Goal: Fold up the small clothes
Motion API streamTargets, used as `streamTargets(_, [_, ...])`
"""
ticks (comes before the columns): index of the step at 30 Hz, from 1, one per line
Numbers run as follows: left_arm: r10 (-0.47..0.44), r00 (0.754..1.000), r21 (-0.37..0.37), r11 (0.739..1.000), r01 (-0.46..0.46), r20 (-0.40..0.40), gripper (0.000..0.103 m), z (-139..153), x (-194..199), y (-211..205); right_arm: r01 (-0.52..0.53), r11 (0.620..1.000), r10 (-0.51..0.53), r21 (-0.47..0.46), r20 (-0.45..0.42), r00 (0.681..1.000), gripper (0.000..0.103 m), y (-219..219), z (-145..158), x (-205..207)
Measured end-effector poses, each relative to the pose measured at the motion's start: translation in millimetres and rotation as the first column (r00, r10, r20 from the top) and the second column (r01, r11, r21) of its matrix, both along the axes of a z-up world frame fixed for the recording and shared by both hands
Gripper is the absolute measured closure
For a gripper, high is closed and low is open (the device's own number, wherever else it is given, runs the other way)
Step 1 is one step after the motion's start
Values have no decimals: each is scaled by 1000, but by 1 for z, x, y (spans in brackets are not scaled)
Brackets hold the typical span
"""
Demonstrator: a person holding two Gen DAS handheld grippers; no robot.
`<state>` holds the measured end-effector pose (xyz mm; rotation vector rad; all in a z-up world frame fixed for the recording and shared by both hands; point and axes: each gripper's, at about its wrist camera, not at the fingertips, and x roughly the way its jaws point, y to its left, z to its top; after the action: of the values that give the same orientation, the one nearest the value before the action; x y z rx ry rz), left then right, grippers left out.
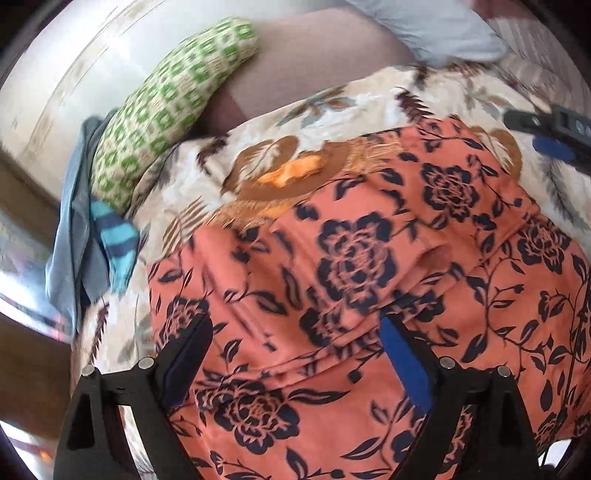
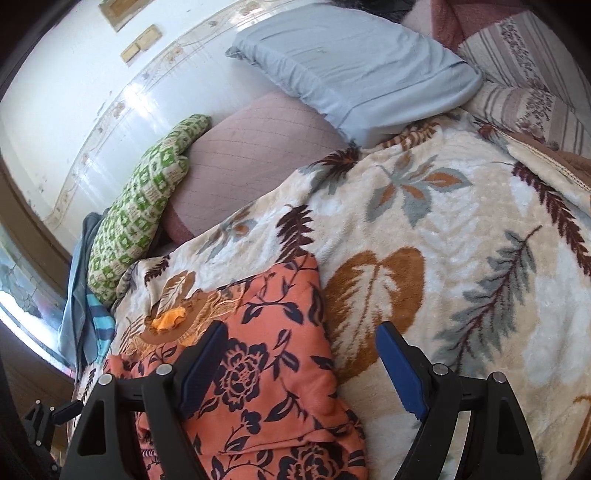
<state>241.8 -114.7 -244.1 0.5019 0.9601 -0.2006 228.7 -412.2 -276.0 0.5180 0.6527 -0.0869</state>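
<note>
Folding is pausing between steps: both the left gripper (image 1: pixel 295 373) and right gripper (image 2: pixel 301 365) are hovering wide and empty over the orange dark-flowered fabric garment (image 1: pixel 369 295) lying on the cream leaf-patterned fleece blanket (image 2: pixel 443 229), so the next move is likely requiring a fresh edge pinch.

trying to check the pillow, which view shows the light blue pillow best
The right wrist view: the light blue pillow appears nearly whole and sharp, lying at the head of the bed above the leaf-print blanket. The left wrist view catches only its lower part, cut off by the top edge and blurred.
</note>
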Motion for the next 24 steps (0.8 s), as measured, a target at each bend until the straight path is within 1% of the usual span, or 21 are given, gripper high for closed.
streamTargets(1, [65, 998, -62, 996, -65, -1, 11, 1, 4, 22, -43, 999, 44, -12, 11, 999, 19, 11, 2, 2])
streamTargets(2, [135, 991, -129, 983, -133, 1, 11, 3, 7, 45, -89, 996, 89, -23, 21, 996, 19, 23, 5, 4])
streamTargets(3, [208, 978, -194, 960, -203, 2, 11, 2, 10, 66, -133, 990, 134, -39, 31, 991, 19, 36, 9, 5])
streamTargets(4, [283, 959, -246, 930, -274, 1, 11, 0, 13, 84, -177, 982, 180, -64, 45, 983, 19, 50, 12, 6])
streamTargets(6, [420, 907, -313, 862, -399, 2, 11, -10, 21, 115, -263, 954, 275, -143, 71, 959, 19, 83, 19, 4])
streamTargets(7, [464, 886, -335, 835, -437, 1, 11, -17, 24, 125, -303, 934, 322, -191, 82, 943, 19, 100, 22, 2])
streamTargets(8, [493, 870, -343, 817, -463, 1, 11, -27, 27, 132, -338, 912, 365, -235, 84, 927, 19, 116, 23, 0])
streamTargets(9, [516, 857, -324, 811, -487, 3, 11, -38, 30, 136, -368, 887, 401, -279, 70, 914, 19, 131, 22, -2])
streamTargets(10, [540, 842, -272, 809, -521, -5, 11, -49, 33, 139, -385, 863, 420, -327, 42, 907, 19, 144, 18, -2])
streamTargets(11, [559, 829, -222, 804, -551, -31, 9, -57, 37, 143, -395, 840, 429, -371, 10, 903, 20, 154, 13, -1])
streamTargets(12, [564, 825, -241, 796, -556, -41, 9, -60, 39, 144, -403, 815, 435, -417, -22, 900, 20, 161, 7, -1])
streamTargets(13, [571, 820, -256, 788, -560, -33, 9, -58, 39, 145, -407, 783, 435, -470, -54, 899, 20, 167, 1, 0])
streamTargets(14, [571, 821, -248, 792, -558, -21, 9, -58, 39, 145, -408, 749, 432, -522, -83, 898, 20, 170, -5, 0])
streamTargets(15, [564, 826, -229, 803, -551, -7, 9, -58, 40, 142, -411, 717, 430, -563, -108, 897, 20, 172, -10, -1])
streamTargets(16, [560, 828, -216, 809, -547, -1, 9, -60, 39, 140, -419, 694, 431, -586, -129, 893, 20, 172, -14, 0])
streamTargets(18, [565, 825, -214, 806, -552, 2, 9, -59, 39, 139, -426, 666, 436, -612, -144, 888, 20, 172, -17, 0])
streamTargets(20, [568, 823, -226, 799, -557, -16, 9, -59, 40, 142, -433, 637, 447, -638, -152, 882, 20, 175, -18, -1])
streamTargets(22, [573, 819, -247, 788, -564, -42, 9, -59, 45, 148, -459, 584, 478, -669, -173, 861, 20, 180, -18, -5])
streamTargets(24, [572, 819, -247, 788, -564, -45, 9, -59, 50, 150, -493, 556, 530, -669, -171, 830, 20, 185, -16, -12])
